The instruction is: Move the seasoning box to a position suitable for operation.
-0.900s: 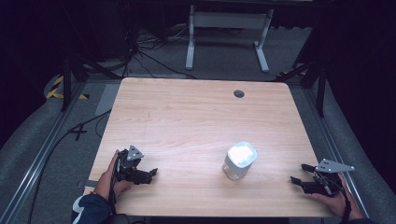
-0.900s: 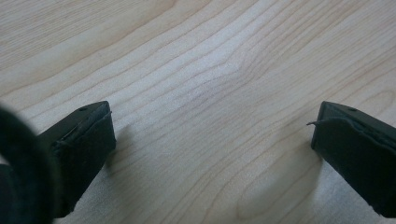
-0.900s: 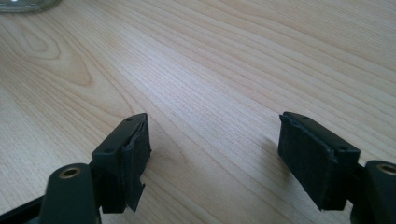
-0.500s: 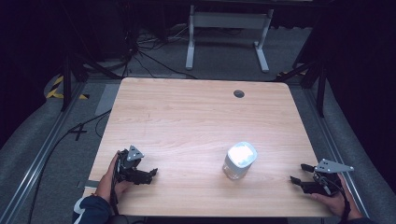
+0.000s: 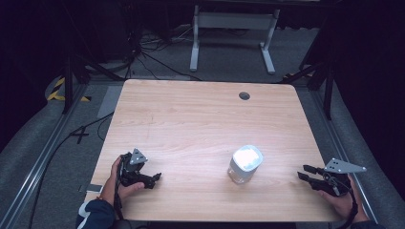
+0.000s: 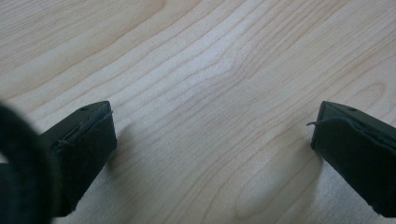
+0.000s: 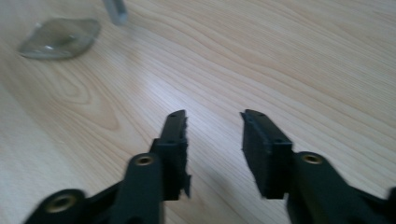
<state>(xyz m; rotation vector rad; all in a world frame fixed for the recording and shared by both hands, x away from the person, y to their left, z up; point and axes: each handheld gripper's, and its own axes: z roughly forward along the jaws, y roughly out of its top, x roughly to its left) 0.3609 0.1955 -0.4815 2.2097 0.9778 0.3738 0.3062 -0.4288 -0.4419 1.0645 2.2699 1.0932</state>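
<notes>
My left tongs point(image 5: 154, 179): lying low on the table point(image 5: 191, 119), well to the left of the jar point(image 5: 245, 164); in their own view the jaws stand wide apart over bare wood, holding nothing.
The jar: upright, clear-walled with a bright white top, near the front edge of the table, between my two tongs and closer to the right ones. Nothing touches it.
My right tongs point(image 5: 304, 172): at the front right corner, right of the jar, tips pointing toward it; jaws parted, with a narrower gap than the left pair, and empty.
Risk on the approach: I judge that the jar looks tall for its base, so a jaw striking its side high up could tip it over.
Risk on the grip: the wall looks smooth, so a pinch taken off-centre could let it slip or twist out.
Risk at the edge: a hard shove from either side could slide it toward the front rim.
</notes>
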